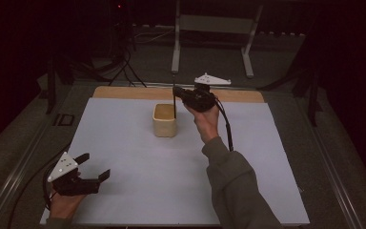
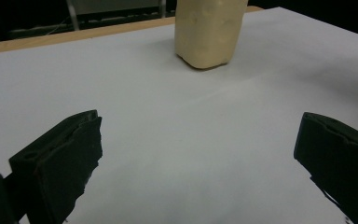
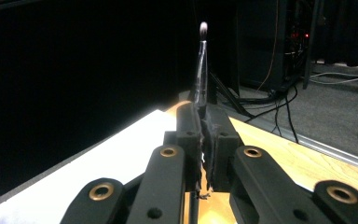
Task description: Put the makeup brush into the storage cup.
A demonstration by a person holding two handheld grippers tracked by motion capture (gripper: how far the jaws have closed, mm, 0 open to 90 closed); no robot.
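A beige cup (image 1: 164, 125) stands on the white sheet (image 1: 171, 186), a little behind its middle. My right gripper (image 1: 176, 90) hovers just behind and right of the cup, shut on a thin dark brush (image 1: 173, 80) held upright. The brush's lower end hangs at the cup's mouth. In the right gripper view the brush (image 3: 201, 70) rises from between the closed jaws of the right gripper (image 3: 204, 119), with a small soft tip on top. My left gripper (image 1: 95, 165) rests near the sheet's front left corner, open and holding nothing. In the left gripper view the cup (image 2: 209, 32) stands ahead of the left gripper (image 2: 199, 123).
A wooden table edge (image 1: 124, 92) runs behind the sheet. Metal frame legs (image 1: 175, 47) and cables (image 1: 124, 71) stand on the floor beyond. A small black object (image 1: 64, 119) lies left of the table. The right forearm (image 1: 233, 181) crosses the sheet's right half.
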